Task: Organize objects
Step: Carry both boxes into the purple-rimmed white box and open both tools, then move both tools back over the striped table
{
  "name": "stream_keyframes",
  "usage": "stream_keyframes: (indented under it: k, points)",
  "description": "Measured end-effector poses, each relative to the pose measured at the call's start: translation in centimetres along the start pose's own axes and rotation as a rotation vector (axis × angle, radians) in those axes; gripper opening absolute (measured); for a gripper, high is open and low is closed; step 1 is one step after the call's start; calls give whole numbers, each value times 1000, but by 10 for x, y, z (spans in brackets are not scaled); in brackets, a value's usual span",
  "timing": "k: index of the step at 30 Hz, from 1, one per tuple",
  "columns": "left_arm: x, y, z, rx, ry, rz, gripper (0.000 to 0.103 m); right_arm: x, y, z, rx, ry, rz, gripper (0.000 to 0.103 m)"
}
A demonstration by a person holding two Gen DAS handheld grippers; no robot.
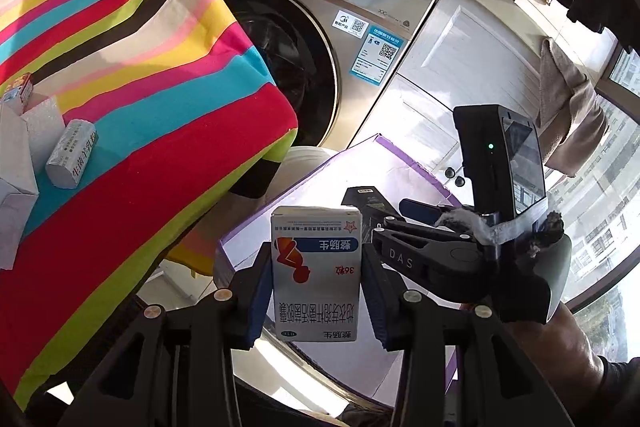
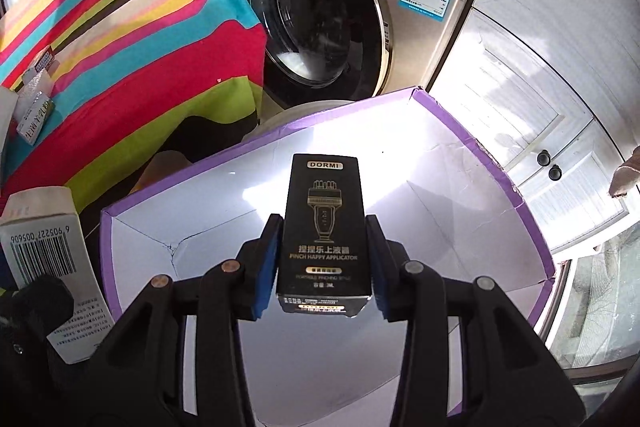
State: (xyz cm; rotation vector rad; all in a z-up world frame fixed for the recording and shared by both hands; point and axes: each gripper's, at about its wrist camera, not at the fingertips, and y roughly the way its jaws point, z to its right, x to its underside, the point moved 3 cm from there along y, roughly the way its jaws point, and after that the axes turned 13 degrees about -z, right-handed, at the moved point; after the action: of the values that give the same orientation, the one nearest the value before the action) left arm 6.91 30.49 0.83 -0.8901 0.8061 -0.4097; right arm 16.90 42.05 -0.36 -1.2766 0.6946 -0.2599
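Observation:
My left gripper [image 1: 316, 267] is shut on a white medicine box [image 1: 316, 275] with a red figure and blue band, held above the near rim of the purple-edged cardboard box [image 1: 416, 163]. My right gripper [image 2: 324, 259] is shut on a black DORMI applicator box [image 2: 324, 227], held over the white inside of the same purple-edged box [image 2: 460, 187]. The right gripper's body [image 1: 432, 255] shows to the right in the left wrist view. The medicine box [image 2: 44, 259] shows at the left edge of the right wrist view, barcode side up.
A table with a striped cloth [image 1: 140, 87] stands to the left and carries a small grey packet [image 1: 72, 159] and white boxes [image 1: 16, 155]. A washing machine [image 1: 320, 27] stands behind. White cabinet doors [image 2: 540, 87] are to the right. A white bucket [image 1: 304, 159] sits beside the box.

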Motion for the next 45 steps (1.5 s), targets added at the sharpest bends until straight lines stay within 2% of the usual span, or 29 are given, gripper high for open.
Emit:
stream_keyframes:
  k: [1, 3, 4, 9, 15, 29, 36, 45]
  points:
    - [0, 1, 0, 4, 0, -3, 46, 0, 0, 1, 0, 6, -3, 48]
    - [0, 3, 0, 6, -3, -6, 53, 0, 0, 4, 1, 17, -2, 61]
    - [1, 2, -1, 6, -6, -4, 57, 0, 0, 4, -2, 19, -1, 64]
    - [1, -9, -6, -11, -20, 29, 57, 0, -7, -4, -15, 1, 20, 73]
    - [7, -37, -21, -72, -42, 99, 57, -4, -21, -33, -33, -64, 63, 74]
    - [35, -110, -85, -145, -224, 279, 57, -7, -53, -95, -98, -208, 118, 75]
    - [58, -137, -117, -176, -331, 341, 57, -4, -65, -118, -111, -269, 144, 76]
    - [82, -158, -147, -213, -430, 384, 57, -5, -75, -141, -144, -315, 163, 77]
